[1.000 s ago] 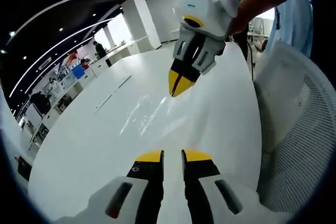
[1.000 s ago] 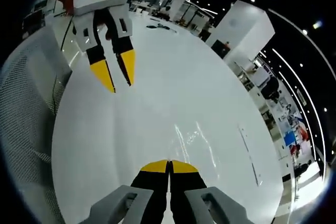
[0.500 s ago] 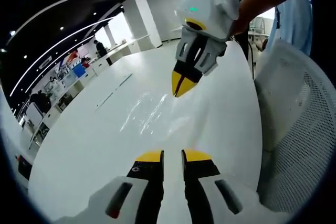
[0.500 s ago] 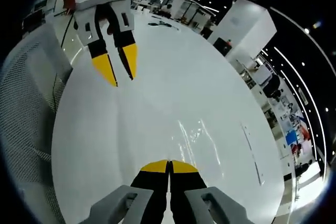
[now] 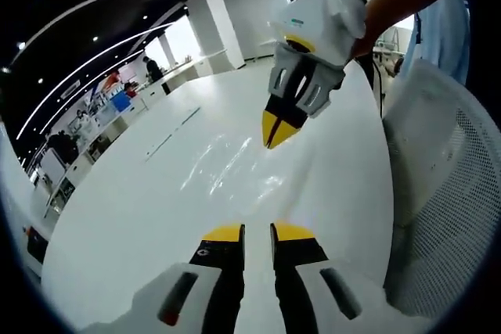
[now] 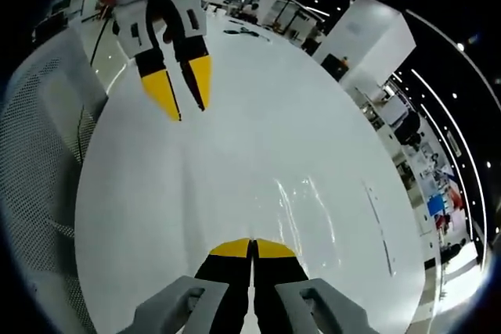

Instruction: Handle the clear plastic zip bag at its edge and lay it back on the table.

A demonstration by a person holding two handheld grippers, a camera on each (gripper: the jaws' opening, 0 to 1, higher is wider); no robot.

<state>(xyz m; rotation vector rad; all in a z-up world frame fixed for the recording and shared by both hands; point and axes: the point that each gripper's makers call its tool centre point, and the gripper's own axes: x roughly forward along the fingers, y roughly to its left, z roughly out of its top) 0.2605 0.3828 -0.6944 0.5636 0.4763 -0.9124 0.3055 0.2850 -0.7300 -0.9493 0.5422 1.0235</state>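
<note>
White, glossy counter (image 5: 141, 217) is spreading out under both cameras, inside a big open hall with dark ceiling, light strips and white pillars.

Left tool (image 5: 257, 234): I'm seeing its two yellow-tipped jaws standing slightly apart, a narrow gap between them, nothing in the gap. In the right gripper view this same tool (image 6: 185, 93) is hanging over the far part of the counter, tips pointing down, jaws parted, gripping nothing.

Right tool (image 6: 251, 247): its yellow tips are pressing together with no gap showing. I can't tell whether a film edge is pinched between them. In the left gripper view it (image 5: 277, 127) is pointing down at the counter, tips closed to a point, a hand and bare forearm (image 5: 395, 1) gripping its white body.

Clear plastic zip bag (image 5: 223, 170): it's lying flat on the counter, readable mostly as glare streaks and faint creases, just below and to the left of the right tool's tip. In the right gripper view the bag (image 6: 305, 205) is showing as shiny wrinkles just ahead of the closed jaws. Whether the tip is touching it, I can't tell.

White mesh chair back (image 5: 446, 193) is sitting beside the counter edge. Distant desks and figures are lining the hall's far side.
</note>
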